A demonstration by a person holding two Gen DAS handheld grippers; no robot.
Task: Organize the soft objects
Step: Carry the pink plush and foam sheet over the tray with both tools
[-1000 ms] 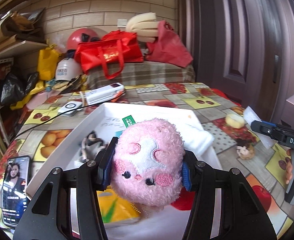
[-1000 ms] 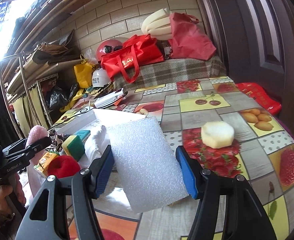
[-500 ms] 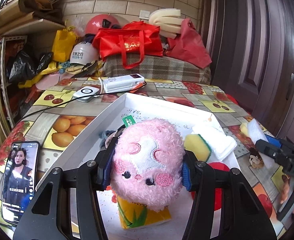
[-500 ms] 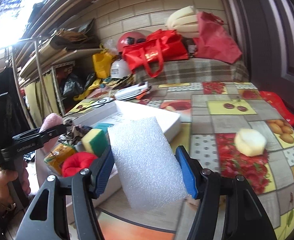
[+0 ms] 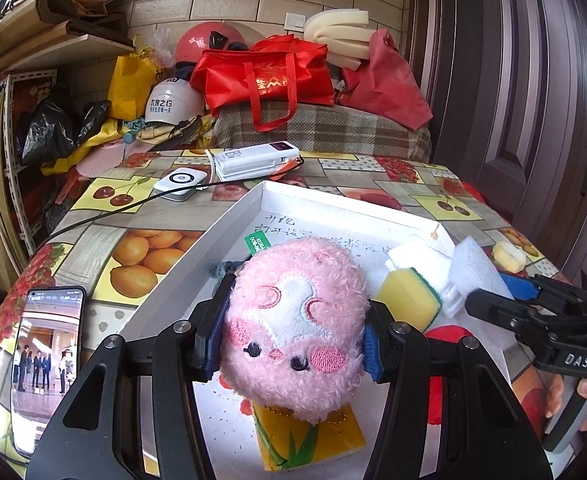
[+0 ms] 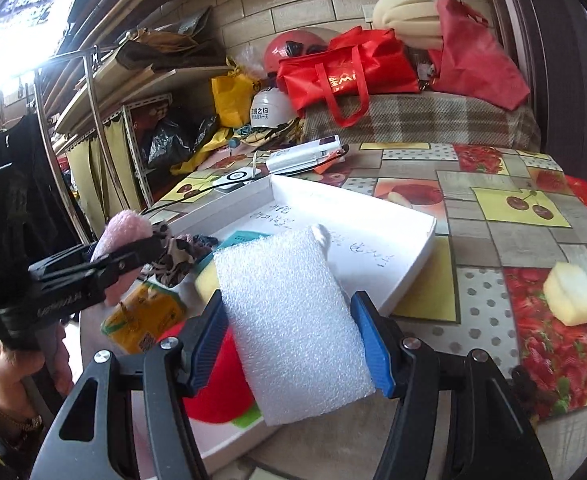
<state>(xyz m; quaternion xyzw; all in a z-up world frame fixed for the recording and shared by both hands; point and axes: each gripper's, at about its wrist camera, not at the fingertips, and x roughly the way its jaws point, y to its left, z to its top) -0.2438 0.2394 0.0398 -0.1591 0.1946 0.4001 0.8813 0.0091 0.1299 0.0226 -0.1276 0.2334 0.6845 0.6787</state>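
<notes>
Item 1: pink plush toy (image 5: 295, 328), round, fuzzy, with embroidered face, rosy cheeks and a white patch. Clamped on both sides by the blue pads of the left gripper (image 5: 291, 338), held above the near end of the white tray (image 5: 229, 220).

Item 2: white foam sheet (image 6: 293, 324), rectangular, bubbly texture. Gripped at both edges by the right gripper (image 6: 293, 336), held over the tray's near right corner.

Item 3: tray contents: yellow-green sponge (image 5: 407, 298), white folded cloth (image 5: 417, 258), red soft object (image 5: 439, 334), yellow packet (image 5: 313, 434) directly below the plush, green label (image 5: 257, 242). Handwriting marks the tray floor.

Item 4: table (image 5: 141, 248) with fruit-print cover.

Left wrist view only: smartphone (image 5: 45, 364) with lit screen at the near left table edge; the plush's face.

Right wrist view only: leopard-print fabric (image 6: 173, 256) in the tray beside the left gripper; the person's left hand (image 6: 17, 364) with bracelet on the handle.

Both views: pale foam chunk (image 6: 571, 294) on the table, right of the tray.
</notes>
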